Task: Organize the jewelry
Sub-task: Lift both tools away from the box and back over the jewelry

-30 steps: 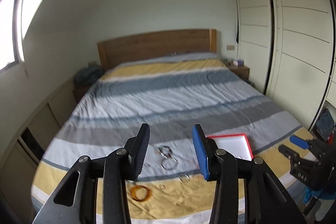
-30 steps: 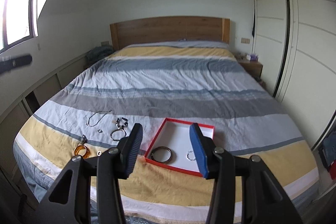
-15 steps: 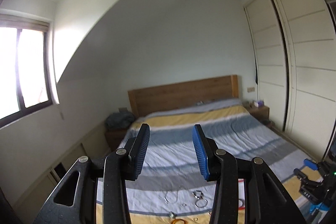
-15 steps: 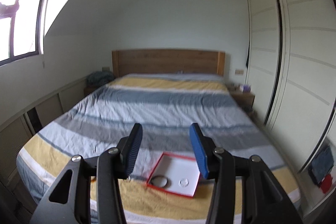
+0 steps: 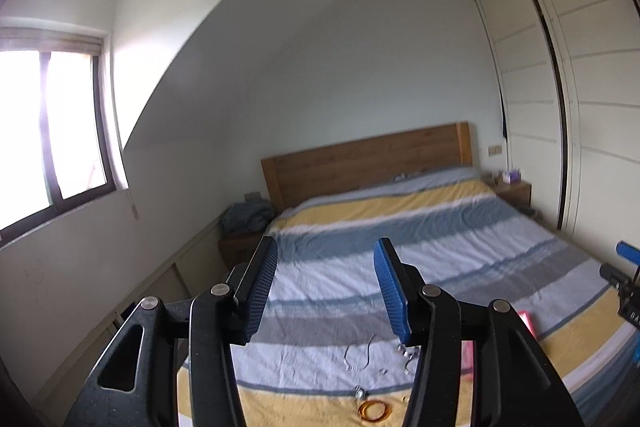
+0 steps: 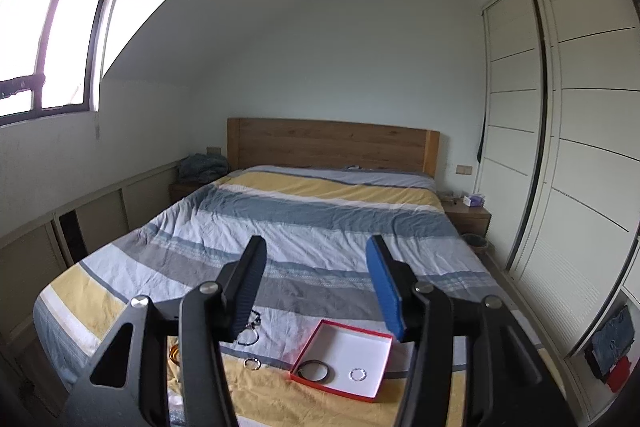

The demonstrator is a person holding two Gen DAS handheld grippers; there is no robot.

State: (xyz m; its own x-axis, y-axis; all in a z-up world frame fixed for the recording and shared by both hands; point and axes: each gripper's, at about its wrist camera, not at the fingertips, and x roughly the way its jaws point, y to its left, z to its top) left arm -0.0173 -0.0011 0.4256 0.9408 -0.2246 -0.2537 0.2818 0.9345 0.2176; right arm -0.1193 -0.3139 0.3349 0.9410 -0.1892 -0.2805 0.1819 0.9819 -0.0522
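A red-rimmed box [image 6: 384,337] with a white floor lies on the striped bed near its foot. In it are a dark bangle [image 6: 315,370] and a small silver ring [image 6: 357,374]. Loose jewelry lies left of the box: a silver hoop [image 6: 249,338], a small ring [image 6: 252,363], an orange bangle [image 5: 374,409] and a thin chain [image 5: 358,357]. My left gripper [image 5: 326,291] is open and empty, held high above the bed. My right gripper [image 6: 316,287] is open and empty, above and short of the box. The box edge [image 5: 526,323] shows past my left gripper's right finger.
The bed [image 6: 320,227] has a wooden headboard [image 6: 332,143]. Wardrobe doors [image 6: 560,147] line the right wall. A nightstand [image 6: 468,217] stands at the far right of the bed. A low cabinet ledge [image 6: 100,203] and a window [image 6: 44,43] are on the left.
Both grippers rose and tilted up away from the bed over the last second, then dipped slightly; the jewelry and box sit lower and smaller in view. Both stayed open and empty.
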